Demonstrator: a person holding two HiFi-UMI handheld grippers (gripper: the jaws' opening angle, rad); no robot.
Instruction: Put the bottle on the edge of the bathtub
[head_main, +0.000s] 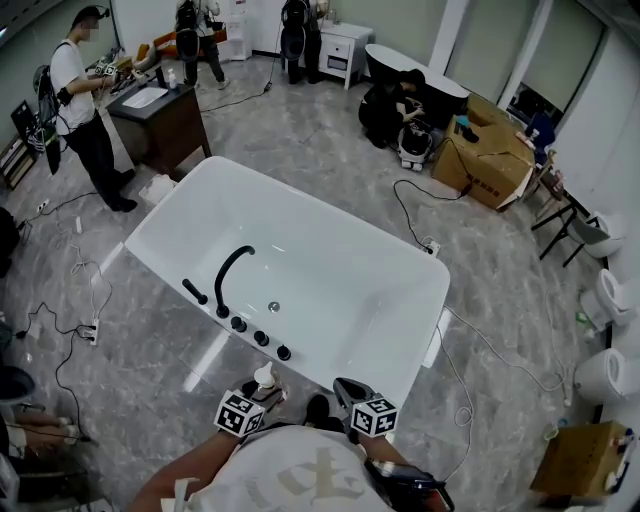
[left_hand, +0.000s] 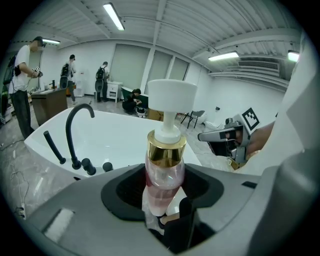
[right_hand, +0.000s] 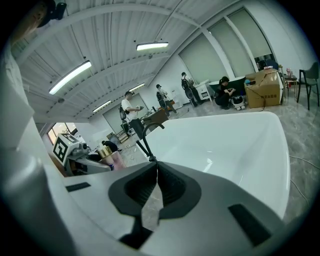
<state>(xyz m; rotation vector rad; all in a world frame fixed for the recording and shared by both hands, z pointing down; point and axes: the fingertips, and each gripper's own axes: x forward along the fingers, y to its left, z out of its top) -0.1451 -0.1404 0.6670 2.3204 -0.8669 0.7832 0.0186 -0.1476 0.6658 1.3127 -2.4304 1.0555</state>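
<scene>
A clear pink pump bottle (left_hand: 165, 170) with a gold collar and white pump head stands upright between the jaws of my left gripper (left_hand: 165, 194), which is shut on it. In the head view the bottle (head_main: 264, 377) and left gripper (head_main: 262, 392) hover just outside the near rim of the white bathtub (head_main: 330, 250), close to the black faucet (head_main: 232, 275) and its knobs (head_main: 260, 338). Beside it on the right, my right gripper (head_main: 343, 385) is shut with nothing in it; its pads meet in the right gripper view (right_hand: 155, 167).
Cables trail over the marble floor around the tub. Cardboard boxes (head_main: 485, 150), a dark second tub (head_main: 410, 70) and a wooden vanity (head_main: 160, 120) stand at the back, with several people nearby. Toilets (head_main: 610, 370) sit at the right.
</scene>
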